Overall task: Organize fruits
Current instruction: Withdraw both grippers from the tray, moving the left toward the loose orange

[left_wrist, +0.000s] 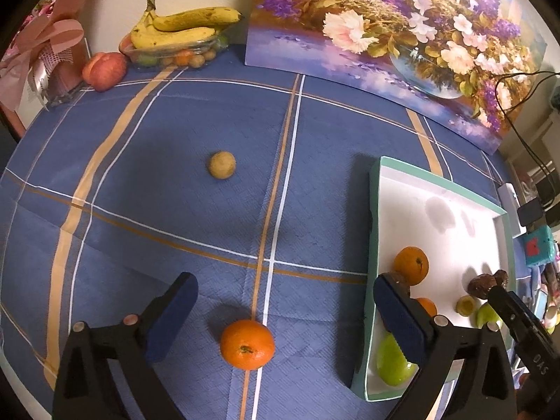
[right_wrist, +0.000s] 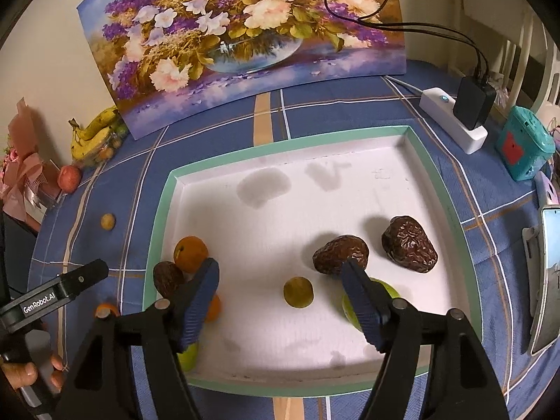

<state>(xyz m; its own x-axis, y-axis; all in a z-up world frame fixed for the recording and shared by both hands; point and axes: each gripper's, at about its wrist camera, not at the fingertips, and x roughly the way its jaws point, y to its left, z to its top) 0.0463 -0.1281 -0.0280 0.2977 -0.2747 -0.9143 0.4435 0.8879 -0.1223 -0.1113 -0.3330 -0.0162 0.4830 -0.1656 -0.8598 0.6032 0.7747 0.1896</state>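
Observation:
My left gripper hangs open and wide over the blue checked cloth, with an orange lying loose on the cloth between its fingers, touched by neither pad. A small tan round fruit sits farther out on the cloth. My right gripper is open above the white tray. A small olive-green fruit lies between its fingers, free of both pads. Also in the tray are two oranges, three brown dates and green apples partly hidden behind the fingers.
A glass dish with bananas and a red apple stand at the far left by a pink-ribboned gift. A flower painting leans against the wall. A power strip, a teal box and a phone lie right of the tray.

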